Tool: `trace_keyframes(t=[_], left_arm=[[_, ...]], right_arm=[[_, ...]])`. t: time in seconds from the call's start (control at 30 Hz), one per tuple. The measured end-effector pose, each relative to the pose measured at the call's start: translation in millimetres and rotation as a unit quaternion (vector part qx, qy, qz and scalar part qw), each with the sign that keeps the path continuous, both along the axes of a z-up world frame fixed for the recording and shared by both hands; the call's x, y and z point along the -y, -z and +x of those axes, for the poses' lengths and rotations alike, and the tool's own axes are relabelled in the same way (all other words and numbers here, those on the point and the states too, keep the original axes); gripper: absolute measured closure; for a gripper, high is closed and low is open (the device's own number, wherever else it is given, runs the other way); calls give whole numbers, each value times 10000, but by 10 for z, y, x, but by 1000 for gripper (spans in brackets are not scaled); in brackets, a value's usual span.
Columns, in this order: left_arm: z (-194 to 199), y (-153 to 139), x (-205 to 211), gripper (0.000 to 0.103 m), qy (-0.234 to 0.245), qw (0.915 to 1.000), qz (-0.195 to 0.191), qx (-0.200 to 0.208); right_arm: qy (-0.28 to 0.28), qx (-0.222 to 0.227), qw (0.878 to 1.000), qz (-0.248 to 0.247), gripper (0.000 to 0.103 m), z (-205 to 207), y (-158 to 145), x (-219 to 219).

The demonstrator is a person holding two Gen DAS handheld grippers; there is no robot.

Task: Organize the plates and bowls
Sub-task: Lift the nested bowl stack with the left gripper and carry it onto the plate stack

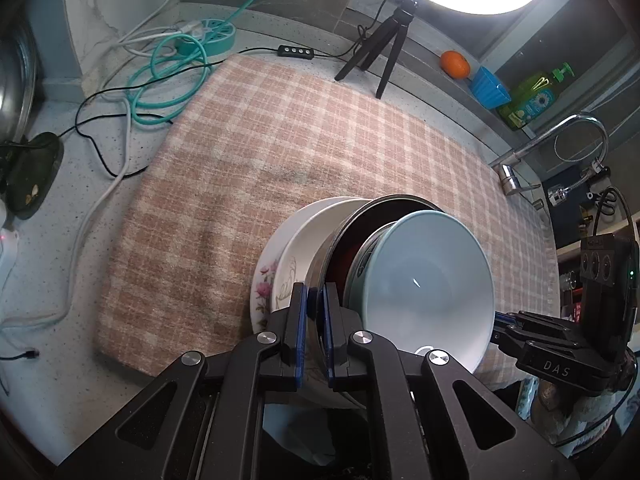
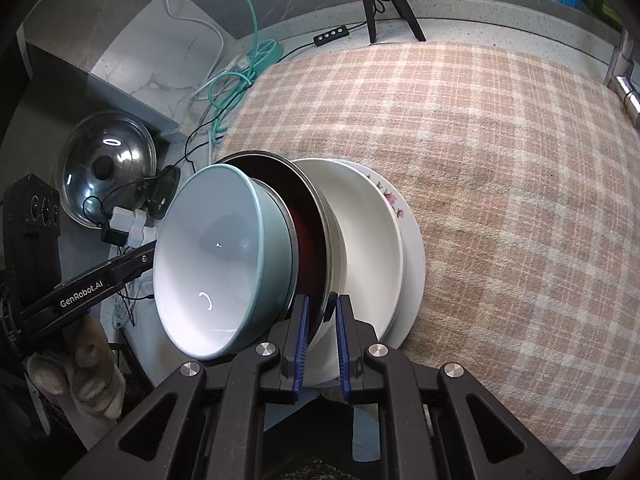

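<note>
- The stack, a blue bowl (image 1: 424, 284) nested in a dark metal bowl (image 1: 340, 240) on a white plate (image 1: 312, 232) and a flowered plate (image 1: 262, 284), hangs tilted over the checked cloth (image 1: 280, 140) on the desk (image 1: 72, 380).
- The left claw (image 1: 315, 336) is clamped on the stack's rim at one side; the right claw (image 2: 322, 340) is clamped on the rim opposite.
- To do it well, I judge: level both hands together, lower the flowered plate flat onto the cloth, and release only once it rests.
- The risk is the blue bowl sliding out while tilted.
</note>
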State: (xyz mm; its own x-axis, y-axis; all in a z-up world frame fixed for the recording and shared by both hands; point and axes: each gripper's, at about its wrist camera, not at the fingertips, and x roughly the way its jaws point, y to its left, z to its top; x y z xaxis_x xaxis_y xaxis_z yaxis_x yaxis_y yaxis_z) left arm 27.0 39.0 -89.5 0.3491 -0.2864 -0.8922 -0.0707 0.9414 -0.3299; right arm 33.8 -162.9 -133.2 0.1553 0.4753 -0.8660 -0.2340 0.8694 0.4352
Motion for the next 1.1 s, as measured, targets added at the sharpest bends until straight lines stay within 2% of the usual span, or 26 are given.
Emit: trace_keyframes(t=[0.3, 1.1], left_arm=[[53, 6, 18, 98, 23, 10000, 12, 7], [116, 65, 19, 98, 70, 9999, 86, 13]], right_arm=[[93, -125, 9998, 101, 90, 4, 25, 44], [67, -100, 9999, 81, 88, 0, 2, 17]])
